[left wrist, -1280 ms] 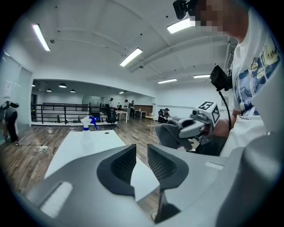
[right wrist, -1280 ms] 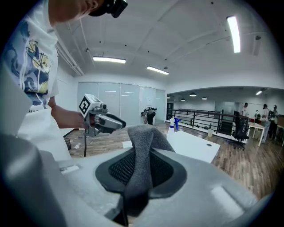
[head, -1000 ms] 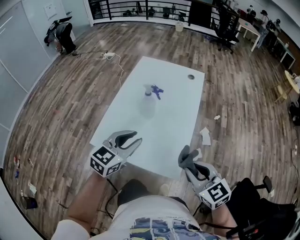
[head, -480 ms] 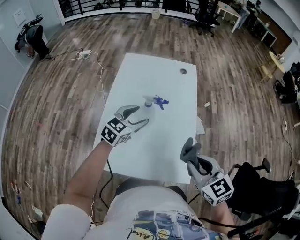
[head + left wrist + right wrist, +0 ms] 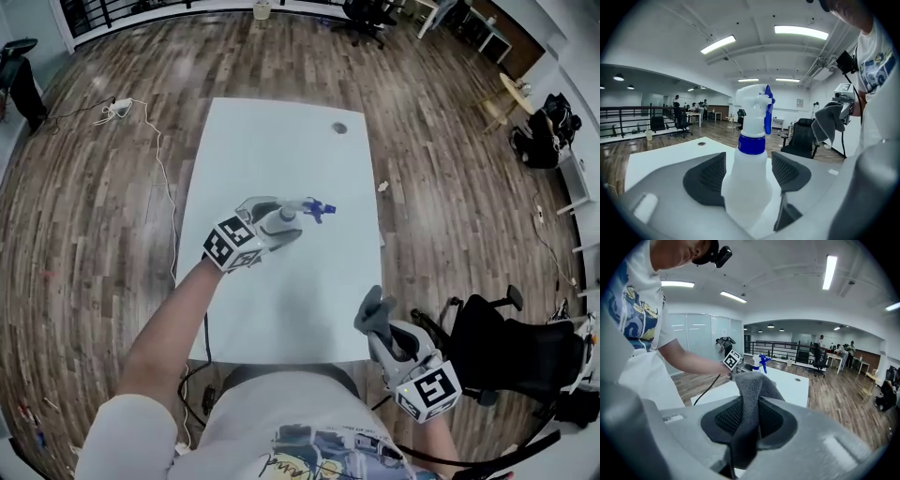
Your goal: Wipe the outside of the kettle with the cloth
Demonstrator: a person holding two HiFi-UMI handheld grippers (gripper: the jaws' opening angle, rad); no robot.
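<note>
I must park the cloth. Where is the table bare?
Bare: the table from the spray bottle back to the cable hole, and its near strip by the right gripper. Crowded only mid-table: the left gripper, its jaws just opening, brackets the bottle.

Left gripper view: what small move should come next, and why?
Probably close the left gripper on the spray bottle: its jaws have just been opening and flank the bottle's body without pressing it. The right gripper already grips the grey cloth. No kettle is in view.
</note>
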